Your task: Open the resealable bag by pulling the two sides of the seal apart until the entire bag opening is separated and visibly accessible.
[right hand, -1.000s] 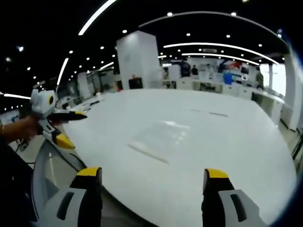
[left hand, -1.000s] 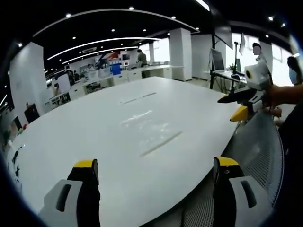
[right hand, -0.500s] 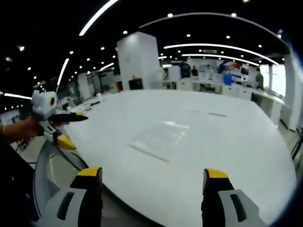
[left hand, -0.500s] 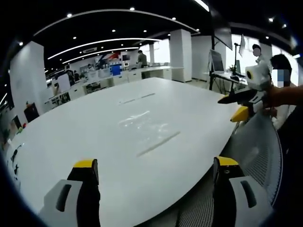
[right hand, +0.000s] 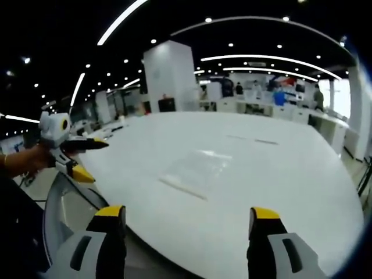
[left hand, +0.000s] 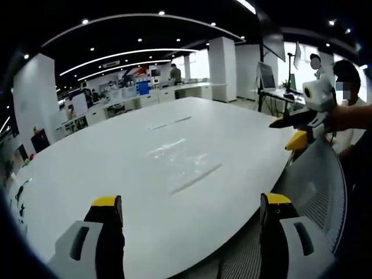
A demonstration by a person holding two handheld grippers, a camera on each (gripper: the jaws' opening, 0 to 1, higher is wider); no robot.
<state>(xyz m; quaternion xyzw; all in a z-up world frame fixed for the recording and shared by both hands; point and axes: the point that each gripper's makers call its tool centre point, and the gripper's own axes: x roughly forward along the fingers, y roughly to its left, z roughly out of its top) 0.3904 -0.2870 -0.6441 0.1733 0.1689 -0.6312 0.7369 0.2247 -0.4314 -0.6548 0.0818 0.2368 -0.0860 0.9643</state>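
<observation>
Hardly anything has moved since a second ago: both views have drifted only slightly, and the bag (right hand: 192, 170) lies where it lay, flat on the white table (right hand: 290, 192).

I hold the left gripper (left hand: 192, 218) and the right gripper (right hand: 189, 224) short of the near table edge, each with its jaws standing wide apart and nothing between them. From the left gripper view I can see the right gripper out to the side, held level over a mesh chair back (left hand: 317, 186); from the right gripper view the left one sits likewise off to the side.

By my reckoning the task has not begun. The bag is clear plastic, its seal strip (left hand: 195, 178) running along the edge nearer me, and it looks shut and untouched. Everything is left: reach in, pinch each side of the seal, pull apart along the whole mouth.

Nothing on the table stands between my grippers and the bag. Desks, pillars and people are well off in the background. The thin flat film may be awkward to pinch off the tabletop.
</observation>
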